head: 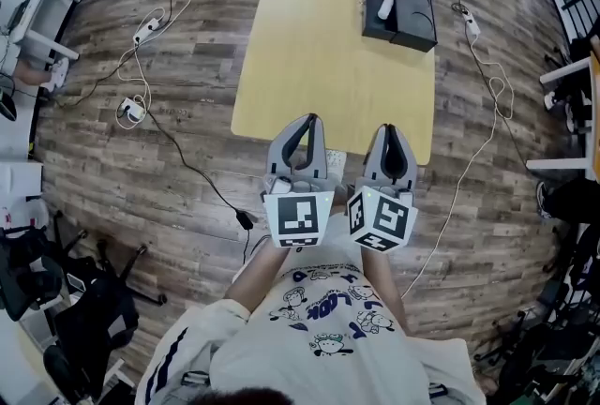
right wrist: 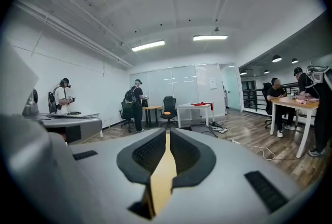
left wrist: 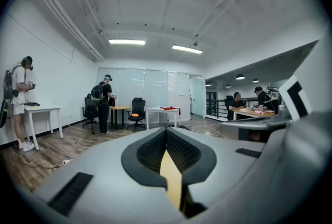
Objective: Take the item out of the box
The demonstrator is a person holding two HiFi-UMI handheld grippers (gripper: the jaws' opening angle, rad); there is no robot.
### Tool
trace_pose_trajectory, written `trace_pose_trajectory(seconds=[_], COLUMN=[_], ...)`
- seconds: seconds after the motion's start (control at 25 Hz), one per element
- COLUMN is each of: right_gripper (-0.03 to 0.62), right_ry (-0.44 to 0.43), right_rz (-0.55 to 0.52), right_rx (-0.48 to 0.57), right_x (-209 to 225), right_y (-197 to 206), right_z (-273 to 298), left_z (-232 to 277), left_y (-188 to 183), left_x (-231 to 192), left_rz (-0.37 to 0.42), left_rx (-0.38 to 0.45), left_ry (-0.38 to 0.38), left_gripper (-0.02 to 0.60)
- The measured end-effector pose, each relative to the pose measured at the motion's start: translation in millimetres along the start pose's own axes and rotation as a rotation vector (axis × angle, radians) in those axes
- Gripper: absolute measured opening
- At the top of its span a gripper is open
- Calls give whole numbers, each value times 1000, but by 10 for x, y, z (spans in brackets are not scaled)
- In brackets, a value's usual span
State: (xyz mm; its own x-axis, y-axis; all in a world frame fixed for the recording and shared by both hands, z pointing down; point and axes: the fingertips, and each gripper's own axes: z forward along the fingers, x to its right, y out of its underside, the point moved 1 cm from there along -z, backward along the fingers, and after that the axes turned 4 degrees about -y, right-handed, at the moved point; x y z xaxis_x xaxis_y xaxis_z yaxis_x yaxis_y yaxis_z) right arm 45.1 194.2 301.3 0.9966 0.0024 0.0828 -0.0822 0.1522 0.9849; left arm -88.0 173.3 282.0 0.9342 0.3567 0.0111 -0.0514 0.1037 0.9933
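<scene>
Closest to the lens is the person's printed white shirt (head: 323,319), and just beyond it the two grippers are held side by side at the near edge of the yellow tabletop (head: 319,66). The left gripper (head: 307,119) has its jaws closed tip to tip on nothing; the right gripper (head: 389,128) likewise has its jaws together and is empty. The task's thing, a small white item (head: 385,8), lies inside the black box (head: 417,39) at the far right corner of the tabletop, well apart from both grippers.

Likely troubles: the box sits close to the tabletop's edge, so a jaw catching its wall could shove or drag it off. Closed jaws would only nudge the item if they reached it that way. Loose cables (head: 178,145) on the floor could snag a foot.

Count: two grippers, one tabletop, one box, one white item — and several cables.
</scene>
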Motion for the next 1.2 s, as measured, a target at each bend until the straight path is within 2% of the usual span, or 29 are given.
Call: trace_pose_trajectory(seconds=[0.64, 1.2], right_gripper=[43, 43], right_ry=[-57, -100], right_rz=[22, 73], right_rx=[-57, -189], right_x=[661, 1120], right_y=[-175, 59], right_z=[1504, 2487], left_z=[1510, 2550], left_y=[-108, 111], left_x=[55, 144], left_rz=[12, 8], left_rx=[-41, -152], left_ry=[-69, -96], left_gripper=[14, 14])
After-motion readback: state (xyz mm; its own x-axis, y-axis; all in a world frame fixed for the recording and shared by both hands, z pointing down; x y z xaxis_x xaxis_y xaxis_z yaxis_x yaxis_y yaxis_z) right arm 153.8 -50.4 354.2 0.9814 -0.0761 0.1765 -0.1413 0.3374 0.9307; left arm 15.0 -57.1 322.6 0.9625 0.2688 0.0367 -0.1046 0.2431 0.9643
